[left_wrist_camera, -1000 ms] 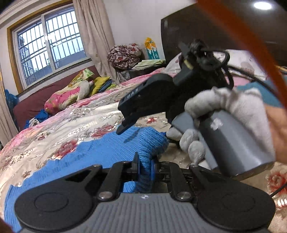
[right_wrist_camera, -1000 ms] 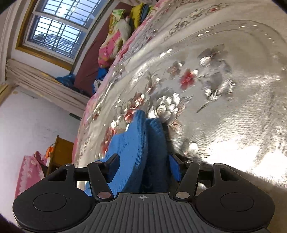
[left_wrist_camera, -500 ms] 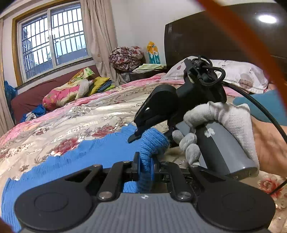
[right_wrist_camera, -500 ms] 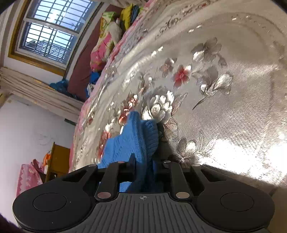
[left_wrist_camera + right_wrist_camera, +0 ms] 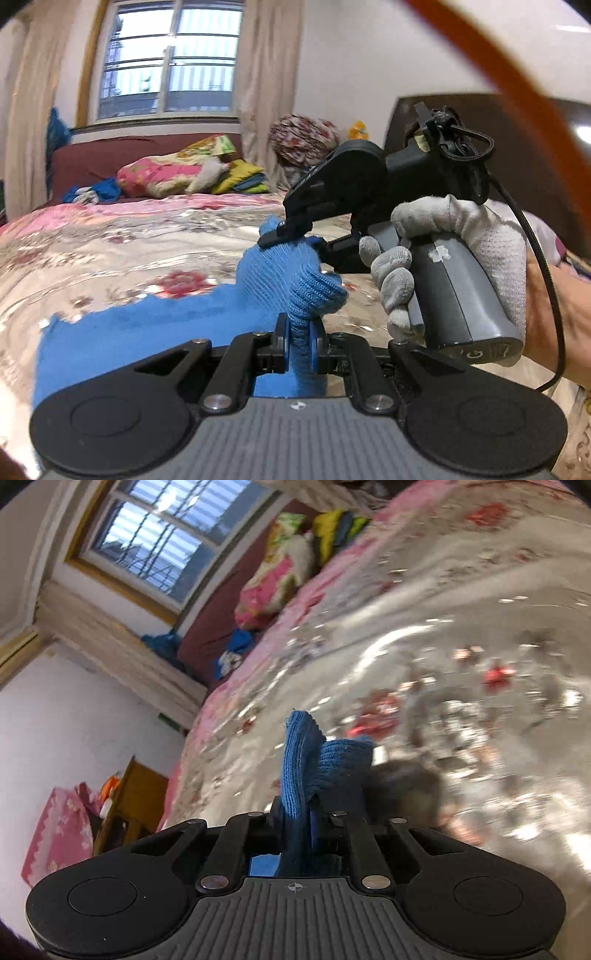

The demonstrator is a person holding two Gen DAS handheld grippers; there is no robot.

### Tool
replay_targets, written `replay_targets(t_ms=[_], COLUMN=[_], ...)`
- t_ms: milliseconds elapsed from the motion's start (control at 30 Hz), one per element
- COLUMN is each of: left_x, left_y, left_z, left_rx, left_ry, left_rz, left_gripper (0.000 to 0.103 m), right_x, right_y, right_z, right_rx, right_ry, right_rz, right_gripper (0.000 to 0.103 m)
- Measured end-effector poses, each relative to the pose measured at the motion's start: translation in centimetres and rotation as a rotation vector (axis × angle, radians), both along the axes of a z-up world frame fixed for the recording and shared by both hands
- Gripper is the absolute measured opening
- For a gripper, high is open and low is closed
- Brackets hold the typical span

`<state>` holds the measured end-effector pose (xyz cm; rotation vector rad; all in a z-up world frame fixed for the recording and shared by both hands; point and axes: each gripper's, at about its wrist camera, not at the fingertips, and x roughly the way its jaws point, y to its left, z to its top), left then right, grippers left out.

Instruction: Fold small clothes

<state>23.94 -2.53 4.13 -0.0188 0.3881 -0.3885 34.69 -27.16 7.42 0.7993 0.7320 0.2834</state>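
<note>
A blue knit garment lies on the flowered bedspread, its near edge lifted. My left gripper is shut on a bunched corner of that edge. In the left wrist view my right gripper, held by a white-gloved hand, pinches the same edge a little farther along. In the right wrist view the right gripper has its jaws closing, the pads pressing on a fold of the blue knit that stands up between them, above the bedspread.
A dark headboard stands at the right. Bright pillows and folded bedding lie on a maroon sofa under the window. A wooden cabinet stands beside the bed. An orange cable crosses the top of the left view.
The right gripper's jaws went from wide around the knit edge to pinched on it. Both grippers have risen, lifting the edge off the bedspread. The left view has rolled.
</note>
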Motion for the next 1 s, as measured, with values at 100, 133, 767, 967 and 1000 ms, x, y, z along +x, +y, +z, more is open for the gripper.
replay_targets(t_ms=[100, 133, 767, 967, 1000], left_x=[-0.5, -0.7, -2.0, -2.2, -2.3], left_y=[2.4, 3.4, 16.0, 17.6, 17.9], left_z=[0.1, 0.1, -2.5, -2.4, -2.3], left_rx=[-0.025, -0.038, -0.132, -0.159, -0.161], left_ry=[0.001, 0.006, 0.119, 0.139, 0.134], left_rz=[0.033, 0.047, 0.216, 0.241, 0.246], left_gripper=[0.018, 0.018, 0.015, 0.015, 0.015], right_x=[0.2, 0.3, 0.2, -0.1, 0.0], right_y=[3.3, 4.6, 23.7, 26.1, 26.2], right_z=[1.1, 1.3, -1.2, -2.4, -2.7], right_rx=[-0.03, -0.041, -0.285, -0.35, -0.353], right_ry=[-0.021, -0.026, 0.004, 0.027, 0.032], right_rz=[0.049, 0.067, 0.324, 0.34, 0.348], right_gripper=[0.013, 0.013, 0.013, 0.013, 0.013])
